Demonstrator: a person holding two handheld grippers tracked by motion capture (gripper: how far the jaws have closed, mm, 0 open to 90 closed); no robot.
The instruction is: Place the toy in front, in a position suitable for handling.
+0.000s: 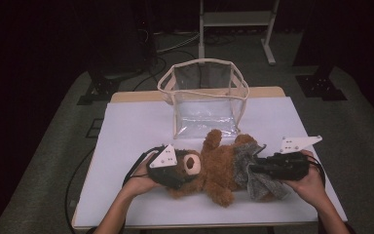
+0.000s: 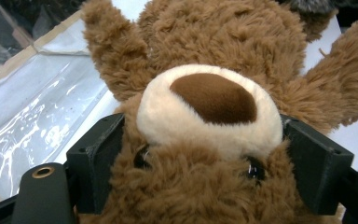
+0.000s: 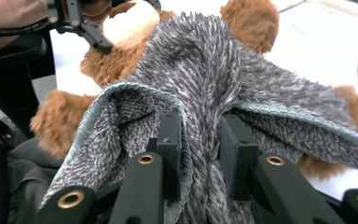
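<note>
High view: both forearms reach in from the table's point(image 1: 126, 131) near edge. The left gripper point(image 1: 177, 171) is clasped around the head of the teddy bear point(image 1: 214, 168), a jaw against each cheek. The right gripper point(image 1: 255, 168) is clenched on its grey cloth point(image 1: 255, 183). The brown, cream-muzzled bear lies on its back before the clear bag point(image 1: 204, 97).
</note>
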